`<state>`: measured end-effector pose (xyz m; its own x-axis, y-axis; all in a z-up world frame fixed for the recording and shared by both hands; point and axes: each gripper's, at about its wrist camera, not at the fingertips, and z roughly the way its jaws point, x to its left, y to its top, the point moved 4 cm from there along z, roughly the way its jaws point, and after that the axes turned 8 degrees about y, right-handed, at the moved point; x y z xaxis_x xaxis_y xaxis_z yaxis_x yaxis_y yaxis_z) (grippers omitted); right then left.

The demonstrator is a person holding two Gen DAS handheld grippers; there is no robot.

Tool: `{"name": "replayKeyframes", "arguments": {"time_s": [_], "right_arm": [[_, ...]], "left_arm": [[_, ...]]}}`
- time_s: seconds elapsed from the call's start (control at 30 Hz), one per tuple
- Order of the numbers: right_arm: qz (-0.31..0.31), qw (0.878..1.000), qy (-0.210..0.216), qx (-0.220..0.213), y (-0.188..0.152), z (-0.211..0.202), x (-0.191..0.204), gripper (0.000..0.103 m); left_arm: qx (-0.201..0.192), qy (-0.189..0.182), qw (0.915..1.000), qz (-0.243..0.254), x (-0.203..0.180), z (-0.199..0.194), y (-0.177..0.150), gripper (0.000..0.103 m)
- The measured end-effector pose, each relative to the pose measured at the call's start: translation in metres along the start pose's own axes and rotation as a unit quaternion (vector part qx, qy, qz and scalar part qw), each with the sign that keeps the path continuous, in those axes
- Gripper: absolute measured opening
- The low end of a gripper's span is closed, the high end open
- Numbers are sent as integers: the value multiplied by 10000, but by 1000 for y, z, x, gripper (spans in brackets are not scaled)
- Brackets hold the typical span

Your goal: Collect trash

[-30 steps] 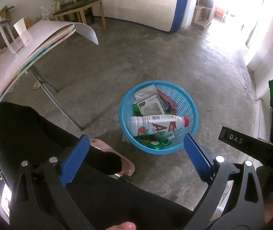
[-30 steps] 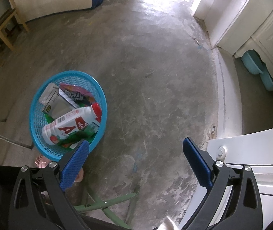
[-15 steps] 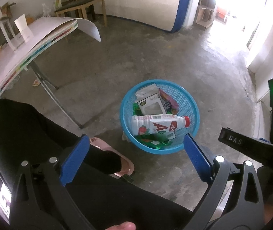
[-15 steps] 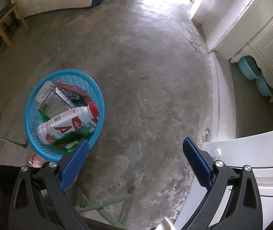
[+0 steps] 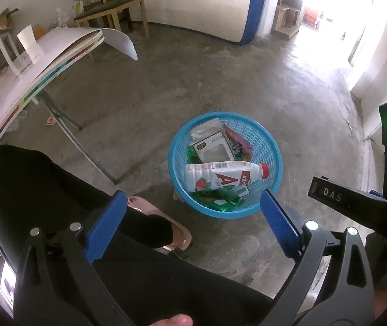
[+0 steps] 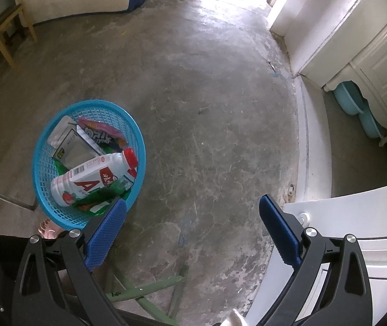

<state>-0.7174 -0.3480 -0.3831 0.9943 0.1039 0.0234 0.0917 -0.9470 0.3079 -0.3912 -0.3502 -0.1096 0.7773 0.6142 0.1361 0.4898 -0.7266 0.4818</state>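
Observation:
A blue mesh basket (image 5: 268,138) stands on the concrete floor, also in the right wrist view (image 6: 41,174). In it lie a white drink bottle with a red cap (image 5: 220,178), a white carton (image 5: 212,146), a purple wrapper (image 5: 236,142) and green wrappers (image 5: 217,199). My left gripper (image 5: 193,224) is open and empty, held above the floor just before the basket. My right gripper (image 6: 192,229) is open and empty, to the right of the basket over bare floor.
A folding table (image 5: 30,68) with a white sheet and paper cup (image 5: 29,43) stands at the left. My black-clad legs and a pink slipper (image 5: 160,225) are below. White cabinets (image 6: 356,54) line the right. A wooden bench (image 5: 112,8) stands at the back.
Both grippers have drifted slightly; the basket sits a bit lower in the left view and further left in the right view. Both stay open and empty.

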Motion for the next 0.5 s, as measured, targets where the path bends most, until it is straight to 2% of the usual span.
{"name": "replayKeyframes", "arguments": {"time_s": [0.1,0.5], "right_arm": [[54,10000,-27,17,2,1,0,95],[-80,9999,130,-71,4,-6,11,95]], "left_arm": [[53,66,9999,70,0,3,2,95],[96,-108,9999,-47,2,4,0,95]]}}
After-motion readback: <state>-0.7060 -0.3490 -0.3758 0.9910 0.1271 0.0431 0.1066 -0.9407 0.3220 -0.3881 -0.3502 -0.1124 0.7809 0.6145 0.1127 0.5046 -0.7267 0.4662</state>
